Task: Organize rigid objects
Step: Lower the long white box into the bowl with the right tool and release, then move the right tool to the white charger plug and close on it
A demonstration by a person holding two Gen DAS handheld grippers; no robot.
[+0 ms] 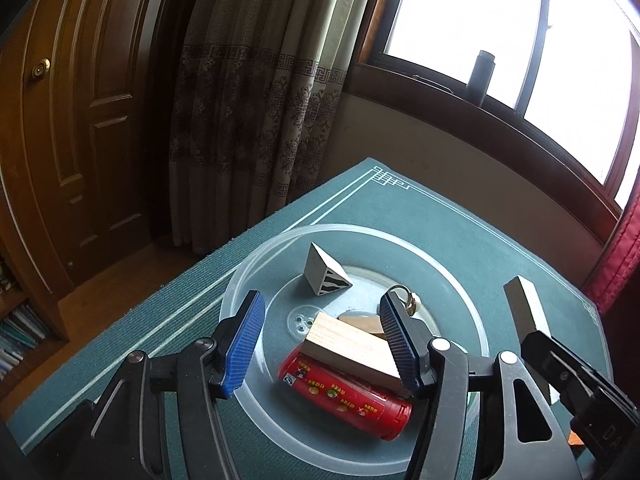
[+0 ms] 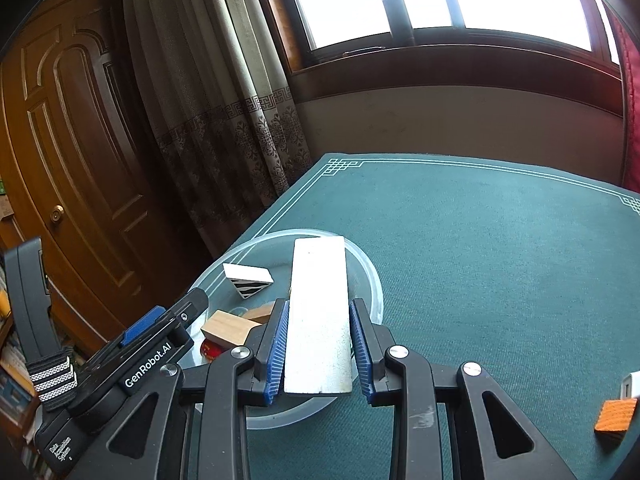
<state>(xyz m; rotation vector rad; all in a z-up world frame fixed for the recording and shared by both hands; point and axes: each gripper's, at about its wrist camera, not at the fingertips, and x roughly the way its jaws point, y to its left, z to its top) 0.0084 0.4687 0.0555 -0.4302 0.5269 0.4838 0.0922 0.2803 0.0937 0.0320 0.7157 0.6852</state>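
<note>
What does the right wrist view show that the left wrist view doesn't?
Only the right wrist view: the orange block on the table's near right, a white item beside it, and the right gripper closed on the white block.
Only the left wrist view: the key ring in the clear tray and the open left gripper.
Both: the tray, the striped prism, the wooden block, the red can, the green mat.
</note>
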